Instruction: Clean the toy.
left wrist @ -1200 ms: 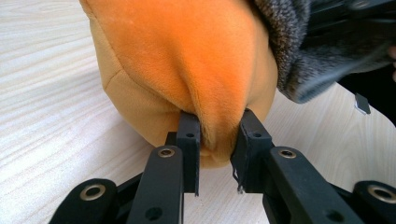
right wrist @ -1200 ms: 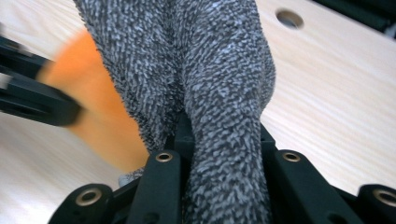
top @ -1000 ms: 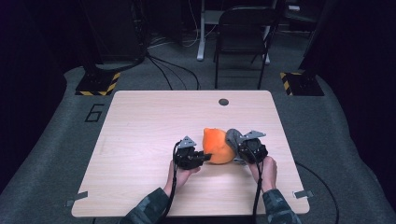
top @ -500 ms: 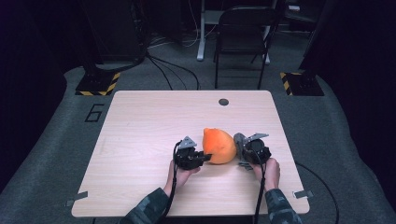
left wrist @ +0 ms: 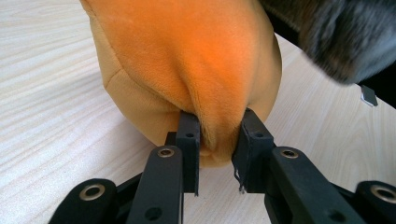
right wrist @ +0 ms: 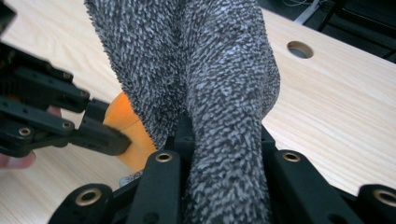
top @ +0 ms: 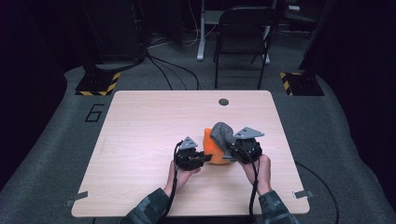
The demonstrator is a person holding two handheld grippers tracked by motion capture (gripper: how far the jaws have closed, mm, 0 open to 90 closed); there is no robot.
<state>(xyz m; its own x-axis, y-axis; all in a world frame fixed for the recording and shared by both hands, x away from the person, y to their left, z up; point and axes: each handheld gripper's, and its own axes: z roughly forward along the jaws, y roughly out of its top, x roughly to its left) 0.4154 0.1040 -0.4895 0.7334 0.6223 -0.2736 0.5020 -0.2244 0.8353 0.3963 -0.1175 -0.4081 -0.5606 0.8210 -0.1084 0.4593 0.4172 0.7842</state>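
High view: the left tool (top: 201, 157) pinches the orange plush toy (top: 211, 148) on the worktop (top: 140, 121), while the right tool (top: 229, 150) grips a grey fuzzy cover (top: 223, 133) lifted over it. Judging by this, the pulling apart looks partly done; the cover is not yet clear.

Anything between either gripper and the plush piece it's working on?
Nothing visible. The left gripper is already pinched on a fold of the orange plush, and the right gripper is clamped on the grey fuzzy fabric, which drapes over the orange piece.
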